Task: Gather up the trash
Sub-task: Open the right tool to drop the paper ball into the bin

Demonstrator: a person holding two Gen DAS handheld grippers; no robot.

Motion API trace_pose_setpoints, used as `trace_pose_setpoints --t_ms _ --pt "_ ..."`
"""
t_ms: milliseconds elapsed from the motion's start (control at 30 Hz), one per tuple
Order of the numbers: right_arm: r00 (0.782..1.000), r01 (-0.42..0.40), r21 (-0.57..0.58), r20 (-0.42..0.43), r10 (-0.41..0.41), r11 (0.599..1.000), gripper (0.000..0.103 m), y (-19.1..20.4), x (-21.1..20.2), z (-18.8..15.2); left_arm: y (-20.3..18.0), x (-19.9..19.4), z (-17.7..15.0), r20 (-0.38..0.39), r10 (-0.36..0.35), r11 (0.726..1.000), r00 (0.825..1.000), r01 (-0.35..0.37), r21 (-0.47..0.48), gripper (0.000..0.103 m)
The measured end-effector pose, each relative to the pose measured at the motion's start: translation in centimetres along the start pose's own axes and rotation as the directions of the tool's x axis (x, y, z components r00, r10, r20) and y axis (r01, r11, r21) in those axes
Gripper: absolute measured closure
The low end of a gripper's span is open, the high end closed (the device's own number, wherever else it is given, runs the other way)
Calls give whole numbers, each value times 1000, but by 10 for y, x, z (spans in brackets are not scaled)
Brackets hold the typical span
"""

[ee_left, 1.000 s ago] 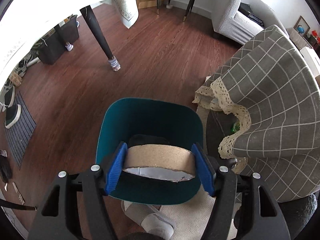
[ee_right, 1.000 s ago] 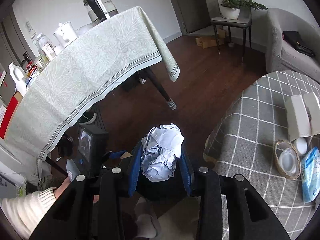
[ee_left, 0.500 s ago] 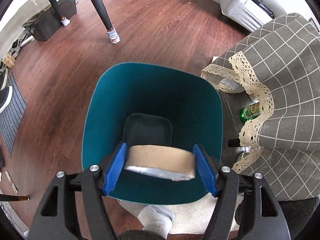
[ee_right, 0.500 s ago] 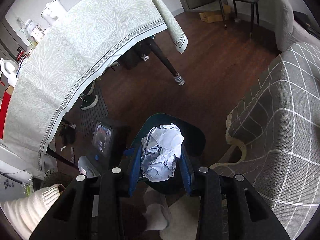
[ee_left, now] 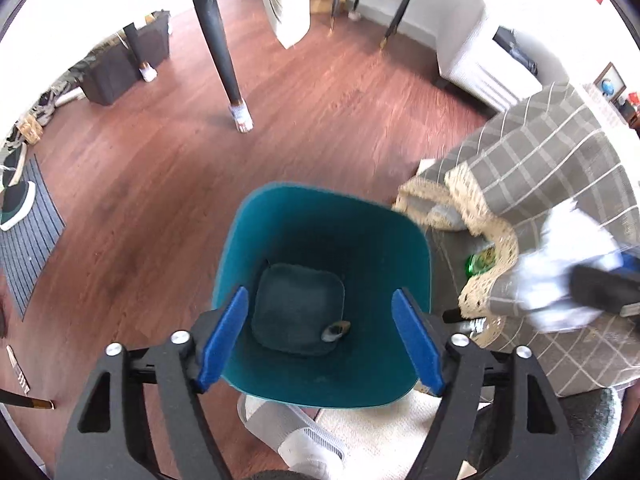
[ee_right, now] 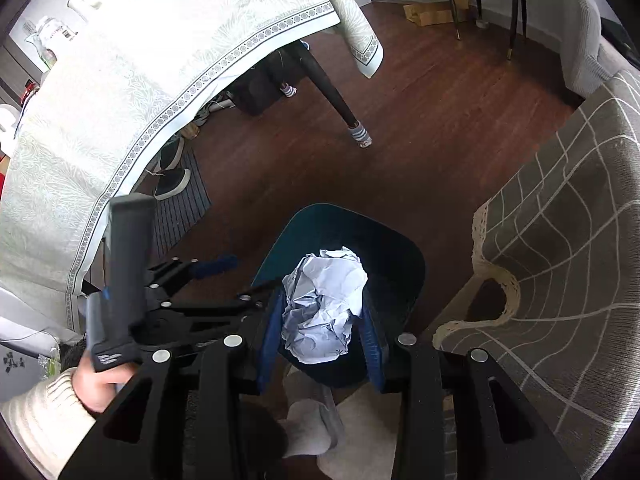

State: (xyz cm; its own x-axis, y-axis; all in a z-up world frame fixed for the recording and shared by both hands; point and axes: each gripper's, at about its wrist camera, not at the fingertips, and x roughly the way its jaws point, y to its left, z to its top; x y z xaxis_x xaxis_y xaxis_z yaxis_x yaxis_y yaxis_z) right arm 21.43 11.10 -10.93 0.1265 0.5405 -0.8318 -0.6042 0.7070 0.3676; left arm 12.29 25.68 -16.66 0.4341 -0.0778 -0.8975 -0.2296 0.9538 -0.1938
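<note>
A teal trash bin [ee_left: 320,240] stands on the wood floor beside the grey checked tablecloth. My left gripper [ee_left: 320,336] is open and empty above the bin's mouth. A small brown piece [ee_left: 336,330] lies at the bin's bottom. My right gripper [ee_right: 322,312] is shut on a crumpled white paper ball [ee_right: 324,304], held above the near rim of the bin [ee_right: 400,248]. The paper ball [ee_left: 560,272] also shows blurred at the right of the left wrist view. The left gripper [ee_right: 208,266] shows at the left of the right wrist view.
A table with a pale patterned cloth [ee_right: 160,60] and black legs [ee_left: 224,64] stands beyond the bin. The low table under the grey checked cloth [ee_right: 560,240] is on the right. A striped mat with shoes [ee_left: 24,216] lies left. My socked foot [ee_left: 304,436] is below the bin.
My left gripper has opened and let go of the cardboard ring, which has dropped into the bin. My right gripper has moved over the bin with the paper ball.
</note>
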Motion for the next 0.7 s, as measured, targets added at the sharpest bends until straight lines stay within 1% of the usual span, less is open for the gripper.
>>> trace_pose_setpoints --t_ms 33,200,333,400,533,667,700 --pt "1000 2 1 -7 -2 1000 66 0 5 0 1 -9 1 16 5 1000 1000 -5 -1 28" --pt "998 13 -12 -59 -14 1000 66 9 35 0 7 -45 5 62 51 998 997 -53 30 41" --pt "994 27 -19 -103 -29 999 66 13 61 -3 14 -74 8 105 36 999 994 -38 23 47" --pt "992 31 -22 -125 -34 999 66 15 73 -4 15 -86 7 122 25 999 992 -29 29 55" --pt "985 43 -26 -169 -47 999 66 15 98 -7 20 -112 6 158 17 999 987 -23 37 59" --pt "975 57 -27 -212 -61 998 66 16 118 -12 31 -139 -1 194 9 1000 981 -12 14 65" --pt "973 58 -29 -224 -63 998 63 17 123 -13 33 -145 -1 204 9 1000 979 -9 4 66"
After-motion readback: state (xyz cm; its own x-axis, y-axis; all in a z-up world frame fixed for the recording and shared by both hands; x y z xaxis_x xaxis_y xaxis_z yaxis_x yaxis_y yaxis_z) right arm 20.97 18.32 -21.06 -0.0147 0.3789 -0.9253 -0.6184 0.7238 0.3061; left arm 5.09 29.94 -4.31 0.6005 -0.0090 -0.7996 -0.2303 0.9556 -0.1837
